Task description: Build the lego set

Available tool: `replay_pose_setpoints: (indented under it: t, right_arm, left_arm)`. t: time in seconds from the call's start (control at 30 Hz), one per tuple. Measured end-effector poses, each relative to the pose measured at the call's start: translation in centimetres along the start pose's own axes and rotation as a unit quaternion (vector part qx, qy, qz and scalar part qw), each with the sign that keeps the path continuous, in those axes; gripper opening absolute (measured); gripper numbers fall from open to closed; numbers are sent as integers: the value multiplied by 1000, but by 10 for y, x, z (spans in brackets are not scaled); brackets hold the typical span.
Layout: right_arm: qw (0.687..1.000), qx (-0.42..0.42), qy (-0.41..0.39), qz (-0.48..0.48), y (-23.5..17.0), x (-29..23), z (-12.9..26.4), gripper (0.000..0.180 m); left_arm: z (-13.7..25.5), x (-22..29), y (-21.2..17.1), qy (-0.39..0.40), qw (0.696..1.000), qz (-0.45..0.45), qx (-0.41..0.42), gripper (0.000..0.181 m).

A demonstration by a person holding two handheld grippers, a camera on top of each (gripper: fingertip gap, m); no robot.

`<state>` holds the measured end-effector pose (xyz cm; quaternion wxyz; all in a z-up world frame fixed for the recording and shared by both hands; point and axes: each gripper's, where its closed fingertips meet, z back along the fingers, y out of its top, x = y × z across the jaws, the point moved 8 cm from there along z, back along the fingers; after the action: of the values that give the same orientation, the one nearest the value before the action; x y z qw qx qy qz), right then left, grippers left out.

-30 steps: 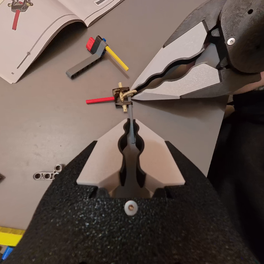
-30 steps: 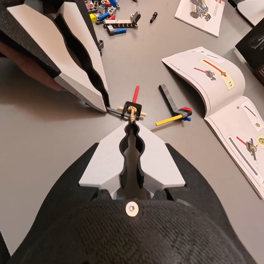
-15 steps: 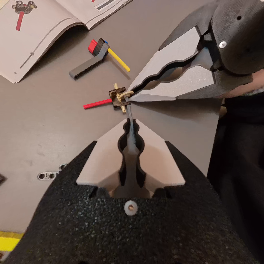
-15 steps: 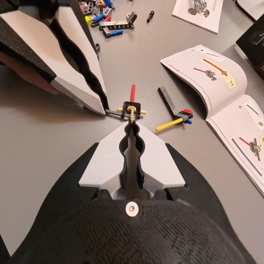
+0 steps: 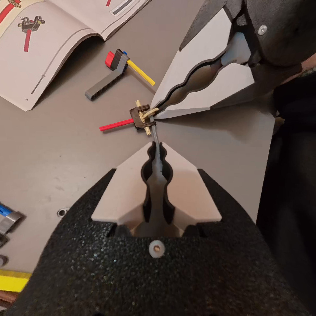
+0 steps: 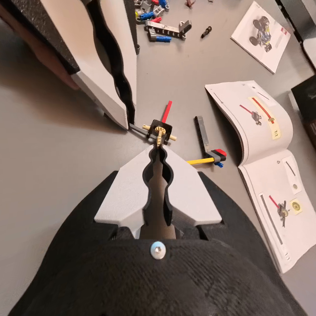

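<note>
I have the left gripper [image 5: 156, 145] closed on the free end of a grey axle [image 5: 155, 135], and the right gripper [image 6: 158, 148] pinched narrow on the rim of a tan bevel gear [image 6: 159, 137]. Both parts meet at the small black gear frame [image 6: 161, 129], which sits low over the grey table [image 6: 179, 77] with a red axle [image 6: 167, 111] sticking out of its far side. Step in hand, as I judge it: seating the gear on the grey axle inside the frame, as the open instruction booklet [image 6: 266, 153] seems to show. Next move needs the axle kept in line with the gear bore and pushed through gently; a skewed push may jam.
</note>
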<state>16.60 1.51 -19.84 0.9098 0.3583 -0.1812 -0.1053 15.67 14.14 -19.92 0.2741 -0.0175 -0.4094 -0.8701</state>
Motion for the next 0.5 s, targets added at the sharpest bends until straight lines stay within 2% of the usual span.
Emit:
replay_pose_setpoints:
  t: [0.03, 0.23, 0.5]
  right_arm:
    - [1000, 3, 6, 10, 0, 1, 0, 1]
    - [999, 14, 12, -36, 0, 2, -3, 2]
    - [998, 1, 11, 60, 4, 2, -5, 2]
  left_arm:
    - [1, -1, 0, 2, 1000, -2, 1, 2]
    - [1, -2, -1, 3, 1000, -13, 3, 3]
    - [3, -4, -2, -3, 999, -43, 3, 3]
